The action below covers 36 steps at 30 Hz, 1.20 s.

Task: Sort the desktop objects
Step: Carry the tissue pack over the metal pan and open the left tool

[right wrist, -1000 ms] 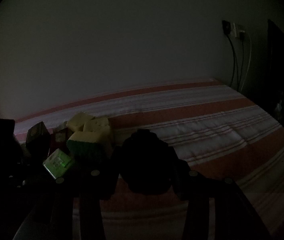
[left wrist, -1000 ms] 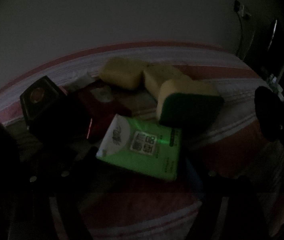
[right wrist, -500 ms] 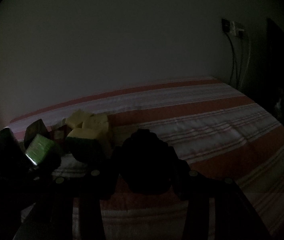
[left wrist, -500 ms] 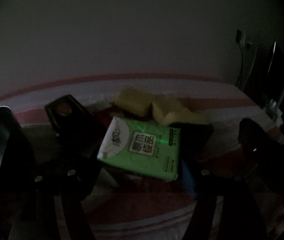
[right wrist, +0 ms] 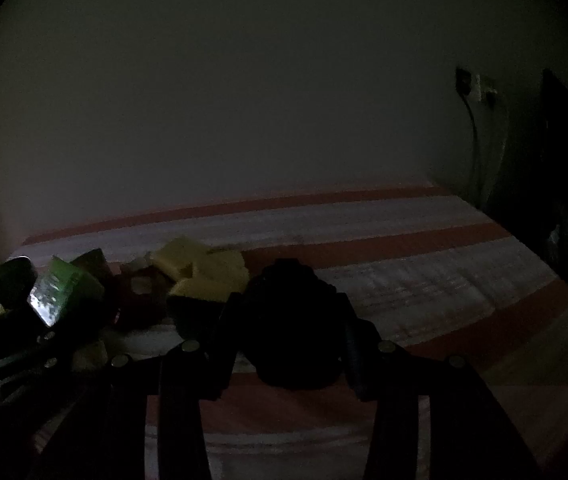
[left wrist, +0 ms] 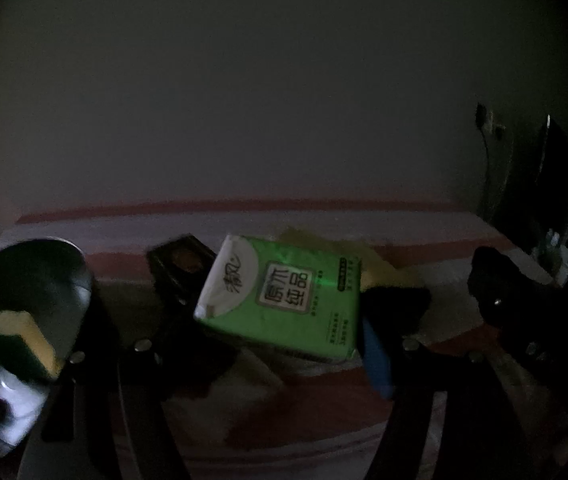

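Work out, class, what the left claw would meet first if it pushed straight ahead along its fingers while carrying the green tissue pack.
The left claw would probably meet the yellow sponges just behind the green tissue pack; depth is unclear in the dark.

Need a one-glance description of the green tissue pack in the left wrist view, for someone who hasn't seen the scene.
Start at the striped red and white cloth, then find the left gripper near the middle of the left wrist view. The tissue pack sits between its fingers, raised and tilted. It alone is bright green with a white corner and printed characters; the sponges behind are yellow.
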{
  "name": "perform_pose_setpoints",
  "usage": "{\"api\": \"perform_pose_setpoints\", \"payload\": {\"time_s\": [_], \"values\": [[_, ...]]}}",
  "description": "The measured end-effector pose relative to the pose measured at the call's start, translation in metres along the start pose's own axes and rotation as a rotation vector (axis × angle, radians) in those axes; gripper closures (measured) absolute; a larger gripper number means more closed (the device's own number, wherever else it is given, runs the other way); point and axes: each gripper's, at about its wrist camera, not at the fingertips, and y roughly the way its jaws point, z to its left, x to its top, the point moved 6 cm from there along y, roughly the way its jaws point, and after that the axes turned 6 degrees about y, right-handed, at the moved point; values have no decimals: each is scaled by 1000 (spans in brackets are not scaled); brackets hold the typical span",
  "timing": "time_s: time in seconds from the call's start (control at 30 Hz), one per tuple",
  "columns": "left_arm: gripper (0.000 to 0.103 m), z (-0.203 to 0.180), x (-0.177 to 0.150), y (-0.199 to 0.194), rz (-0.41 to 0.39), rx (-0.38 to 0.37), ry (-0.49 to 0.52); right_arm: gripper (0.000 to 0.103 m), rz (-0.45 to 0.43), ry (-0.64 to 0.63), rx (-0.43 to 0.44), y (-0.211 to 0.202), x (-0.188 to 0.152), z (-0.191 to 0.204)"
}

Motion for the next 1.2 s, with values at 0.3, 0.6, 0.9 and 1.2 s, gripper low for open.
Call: {"api": "perform_pose_setpoints", "payload": {"time_s": [0.3, 0.6, 0.9, 1.2], "values": [[32, 43, 10, -30, -123, 99, -22, 56, -52, -32, 47, -5, 10, 40], [32, 68, 1, -51, -154, 147, -64, 56, -113, -38, 71, -8, 11, 71], [32, 83, -5, -58, -189, 201, -68, 56, -185, -36, 68, -8, 2, 90], [32, 101, -9, -59, -195, 194, -116, 56, -165, -62, 79, -5, -6, 108]]}}
